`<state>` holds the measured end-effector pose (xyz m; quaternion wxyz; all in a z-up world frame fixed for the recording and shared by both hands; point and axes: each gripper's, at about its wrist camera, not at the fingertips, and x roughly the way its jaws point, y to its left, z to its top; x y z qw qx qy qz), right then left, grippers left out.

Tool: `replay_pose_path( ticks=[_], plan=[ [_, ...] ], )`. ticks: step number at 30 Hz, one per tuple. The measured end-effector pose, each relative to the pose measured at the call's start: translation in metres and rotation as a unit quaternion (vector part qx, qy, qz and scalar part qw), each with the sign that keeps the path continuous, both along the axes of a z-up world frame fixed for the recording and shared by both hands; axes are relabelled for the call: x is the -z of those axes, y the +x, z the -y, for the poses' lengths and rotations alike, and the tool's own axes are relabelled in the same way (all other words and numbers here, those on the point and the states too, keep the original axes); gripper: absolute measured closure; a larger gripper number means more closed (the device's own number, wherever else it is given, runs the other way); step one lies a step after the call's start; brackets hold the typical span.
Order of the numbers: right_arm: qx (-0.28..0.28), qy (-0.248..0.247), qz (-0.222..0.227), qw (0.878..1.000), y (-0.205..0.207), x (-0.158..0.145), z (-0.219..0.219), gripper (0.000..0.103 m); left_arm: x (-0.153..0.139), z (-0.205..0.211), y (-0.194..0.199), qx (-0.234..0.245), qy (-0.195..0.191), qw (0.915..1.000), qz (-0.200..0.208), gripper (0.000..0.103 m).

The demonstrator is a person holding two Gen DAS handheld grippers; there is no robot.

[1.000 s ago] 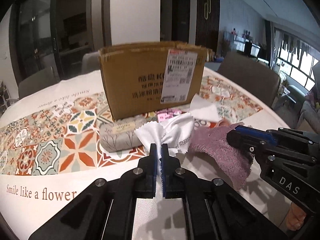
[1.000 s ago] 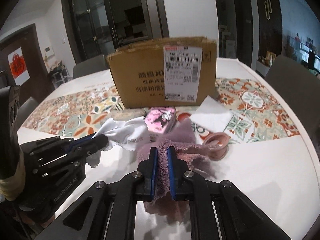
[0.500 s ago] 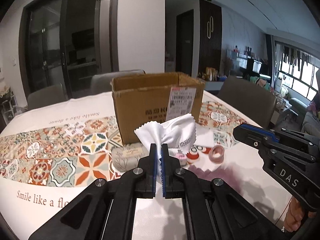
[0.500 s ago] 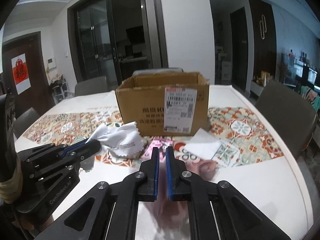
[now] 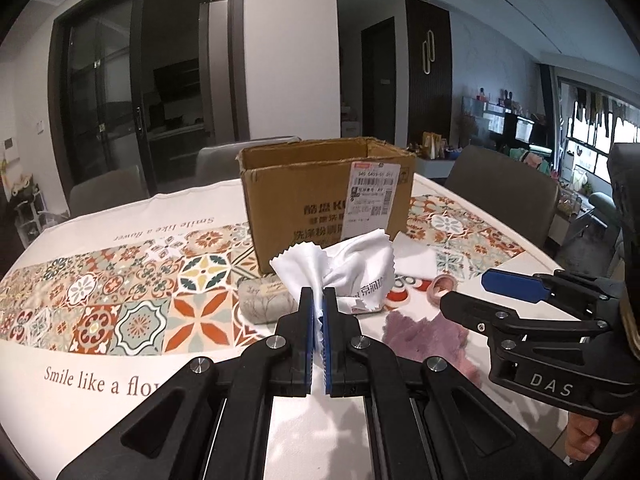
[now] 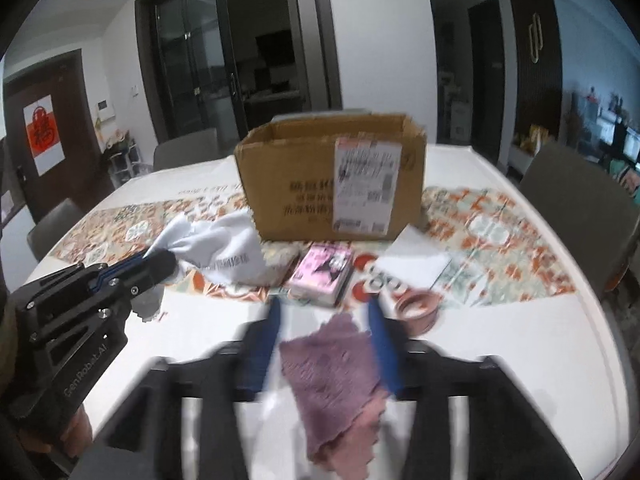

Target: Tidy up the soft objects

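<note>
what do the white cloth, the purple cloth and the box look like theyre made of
White cloth: thin, smooth woven fabric with a slight sheen, probably microfibre; zigzag-cut edges and soft folds.
Purple cloth: thick, fuzzy terry-like towelling, matte; it has a nubby pile and ragged edges.
Box: brown corrugated cardboard, matte, with creased top flaps and a glued paper label.

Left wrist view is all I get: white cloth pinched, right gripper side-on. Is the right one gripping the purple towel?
Observer: No. The right gripper has just been opening; the purple towel lies on the table between its spread fingers.
Operator: Anything hidden behind my cloth?
Observer: A pink packet, lying just in front of the cardboard box.
Operator: My grip from the side?
Observer: The white cloth bunches out past the tip of the left gripper, which is closed on it.
</note>
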<state>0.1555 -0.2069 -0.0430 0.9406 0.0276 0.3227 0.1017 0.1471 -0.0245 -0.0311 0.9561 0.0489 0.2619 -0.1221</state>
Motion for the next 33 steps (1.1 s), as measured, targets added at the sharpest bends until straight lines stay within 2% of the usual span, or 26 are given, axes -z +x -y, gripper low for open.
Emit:
replay_pose_path(
  ticks=[6,10,17,21,22,24,26,29,33],
  plan=[
    [-0.012,0.005,-0.054,0.998,0.013,0.025,-0.006,0.049,0.014,-0.006,0.003,-0.010,0.005,0.9997,-0.021,0.097],
    [-0.018,0.004,-0.080,0.997,0.019,0.038,-0.012,0.045,0.023,-0.008,0.007,-0.013,0.003,0.9993,-0.035,0.097],
    [-0.029,-0.019,-0.112,0.993,0.032,0.059,-0.024,0.043,0.036,-0.012,0.016,-0.019,-0.002,0.9982,-0.058,0.097],
    [-0.024,-0.039,-0.115,0.992,0.035,0.066,-0.027,0.044,0.042,-0.013,0.019,-0.020,-0.003,0.9975,-0.068,0.097],
    [-0.022,-0.044,-0.114,0.992,0.035,0.066,-0.027,0.046,0.043,-0.013,0.020,-0.020,-0.003,0.9973,-0.071,0.097],
    [-0.022,-0.047,-0.117,0.992,0.035,0.068,-0.027,0.057,0.045,-0.013,0.021,-0.019,-0.004,0.9970,-0.074,0.097],
    [-0.020,-0.049,-0.118,0.992,0.036,0.069,-0.027,0.073,0.046,-0.012,0.021,-0.018,-0.004,0.9969,-0.076,0.097],
    [-0.019,-0.045,-0.118,0.992,0.036,0.070,-0.024,0.088,0.046,-0.010,0.021,-0.016,-0.003,0.9969,-0.077,0.097],
    [-0.014,-0.034,-0.106,0.994,0.033,0.064,-0.019,0.092,0.043,-0.009,0.019,-0.013,-0.008,0.9969,-0.077,0.097]
  ],
)
